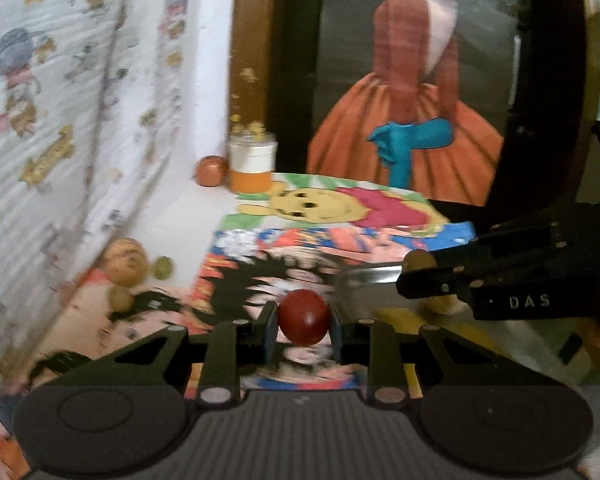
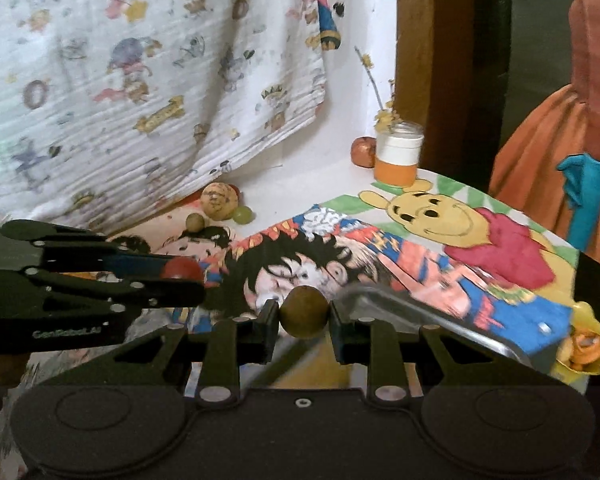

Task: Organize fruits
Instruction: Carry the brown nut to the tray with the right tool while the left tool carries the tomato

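Two black handheld grippers fill the foreground, each carrying one small round fruit. Left gripper (image 1: 303, 326): its fingers are drawn almost fully together on a red fruit (image 1: 303, 317), which sits squarely between the blue-lined pads at their tips, pinched at its widest part and bulging above and below them. Right gripper (image 2: 303, 318): its fingers are likewise closed about as far as they go, clamping a dull olive-brown fruit (image 2: 303, 311) centred between the tips. Both fruits appear to be held clear of the surface, presumably so they can be carried to a collecting spot.

Beneath them lies a desk (image 2: 300, 196) covered with bright cartoon-printed cloths. A shiny metal tray (image 2: 440, 312) rests just beyond the right gripper's tips; judging from the task, it is the likely place for gathered fruit, though its inside is hidden.

Farther back, near a hanging printed curtain (image 2: 140, 80), more fruits wait loose on the desk: a large speckled tan fruit (image 2: 219, 201), a small brownish one (image 2: 195, 222) just in front of it, and a green grape-like one (image 2: 243, 215) beside it. Well apart, in the far corner, an orange-red fruit (image 2: 364, 152) sits beside a white-and-orange jar (image 2: 398, 156) holding dried yellow flowers. These seem still to be collected.
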The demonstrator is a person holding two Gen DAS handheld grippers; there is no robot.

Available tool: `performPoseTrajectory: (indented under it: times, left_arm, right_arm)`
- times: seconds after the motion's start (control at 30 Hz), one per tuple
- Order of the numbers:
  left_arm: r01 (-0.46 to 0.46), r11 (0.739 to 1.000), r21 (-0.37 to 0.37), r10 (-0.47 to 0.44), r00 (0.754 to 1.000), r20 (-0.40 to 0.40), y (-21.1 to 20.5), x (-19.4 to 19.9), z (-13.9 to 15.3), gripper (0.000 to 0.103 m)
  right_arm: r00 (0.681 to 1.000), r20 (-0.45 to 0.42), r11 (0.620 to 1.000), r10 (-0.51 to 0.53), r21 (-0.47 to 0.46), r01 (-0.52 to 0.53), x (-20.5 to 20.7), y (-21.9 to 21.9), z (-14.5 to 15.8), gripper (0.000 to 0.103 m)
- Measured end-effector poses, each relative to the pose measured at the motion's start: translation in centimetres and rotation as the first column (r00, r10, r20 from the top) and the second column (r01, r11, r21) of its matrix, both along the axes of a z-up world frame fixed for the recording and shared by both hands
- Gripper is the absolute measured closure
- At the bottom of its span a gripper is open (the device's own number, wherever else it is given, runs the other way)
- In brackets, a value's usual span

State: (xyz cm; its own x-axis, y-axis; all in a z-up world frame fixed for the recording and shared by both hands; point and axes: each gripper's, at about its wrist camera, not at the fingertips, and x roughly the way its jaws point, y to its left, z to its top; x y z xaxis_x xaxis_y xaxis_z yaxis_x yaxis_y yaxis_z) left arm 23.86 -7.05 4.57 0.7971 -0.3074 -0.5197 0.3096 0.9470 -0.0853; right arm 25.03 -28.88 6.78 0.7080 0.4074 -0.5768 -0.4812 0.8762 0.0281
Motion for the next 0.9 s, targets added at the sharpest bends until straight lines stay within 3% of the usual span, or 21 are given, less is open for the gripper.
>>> performPoseTrajectory:
  times: [0.2,0.47,0.9]
  left_arm:
    - [0.057,0.998,-0.028,-0.057,0.998,-0.007,-3.2,-2.8,-0.4,0.073]
    - [0.128,0.992,-0.010,-0.128,0.991,-0.034,-6.6,-5.3,-1.5,0.073]
    - [0.210,0.976,0.063,-0.203,0.974,-0.101,-10.2,-7.3,-3.6,0.073]
  right_arm:
    - [0.999,0.005,0.999,-0.038,0.014,0.037,-4.8,-3.5,-0.6,0.074]
    - [0.997,-0.005,0.997,-0.072,-0.014,0.072,-10.0,-6.5,-2.7,0.074]
    - [0.997,-0.032,0.996,-0.074,-0.049,0.072,-13.1,-7.2,-5.4,0.074]
